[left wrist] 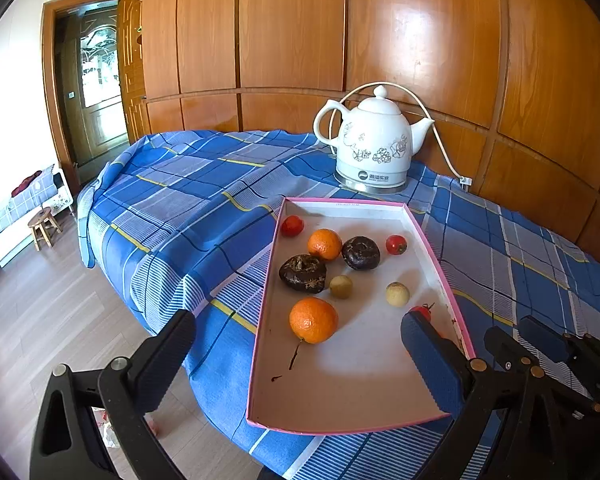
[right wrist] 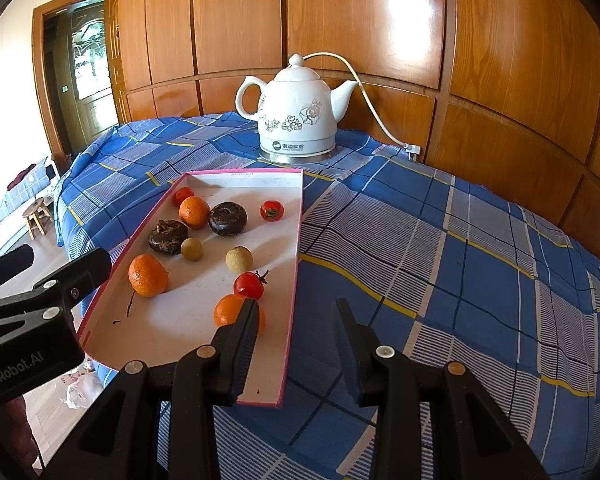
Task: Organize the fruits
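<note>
Tabletop [right wrist: 440,264] under blue plaid cloth; tray [right wrist: 292,280] long axis running away toward kettle [right wrist: 296,116].
Fruit loose in tray.
Right claw [right wrist: 296,312] gaping, empty, straddling tray's right wall; likely nearer arm.
Left claw [left wrist: 298,334] wide, empty, bracketing orange [left wrist: 313,319].
Second orange [right wrist: 226,310] just ahead-left, half hidden behind left finger [right wrist: 242,344].

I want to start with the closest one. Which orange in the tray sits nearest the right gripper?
The orange partly hidden behind the right gripper's left finger, just in front of a red tomato. The other two oranges lie farther up the tray.
</note>
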{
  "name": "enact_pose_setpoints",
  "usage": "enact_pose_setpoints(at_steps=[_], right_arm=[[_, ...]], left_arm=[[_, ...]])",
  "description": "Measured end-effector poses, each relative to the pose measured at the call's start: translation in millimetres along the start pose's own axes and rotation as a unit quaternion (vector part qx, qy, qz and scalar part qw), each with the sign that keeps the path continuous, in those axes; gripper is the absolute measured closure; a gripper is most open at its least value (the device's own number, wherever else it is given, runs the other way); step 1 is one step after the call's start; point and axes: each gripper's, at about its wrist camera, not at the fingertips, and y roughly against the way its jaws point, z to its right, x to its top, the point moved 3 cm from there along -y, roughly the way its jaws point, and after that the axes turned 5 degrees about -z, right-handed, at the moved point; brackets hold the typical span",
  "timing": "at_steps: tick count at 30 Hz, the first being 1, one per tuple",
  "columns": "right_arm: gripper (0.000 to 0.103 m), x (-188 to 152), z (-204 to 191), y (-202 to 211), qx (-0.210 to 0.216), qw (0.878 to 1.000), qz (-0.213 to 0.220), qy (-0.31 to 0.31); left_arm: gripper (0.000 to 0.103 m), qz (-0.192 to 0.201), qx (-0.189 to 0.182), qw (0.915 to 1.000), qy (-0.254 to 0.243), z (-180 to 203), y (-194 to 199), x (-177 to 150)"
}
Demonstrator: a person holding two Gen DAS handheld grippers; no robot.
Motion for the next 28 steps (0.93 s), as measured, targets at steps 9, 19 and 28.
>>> enact_pose_setpoints(at_steps=[9,19,28], right_arm=[[0.065,-0.2,-0.2,0.1,0.001,1.000,0.000,0.000],[0.065,-0.6,-0.2,0.5,0.000,1.000,0.000,0.000],[0.065,2.5,6.5,1.4,0.005,1.000,0.002,-0.009]], left_arm=[[0.000,0.000,0.000,1.0000,0.000,-0.1,0.6,0.7],[0.000,-0.001,-0.001,1.0000,0.001,0.1,0.5,0.7],[0.000,0.015,-0.010,0.9998,-0.009,4.0,5.9,5.5]])
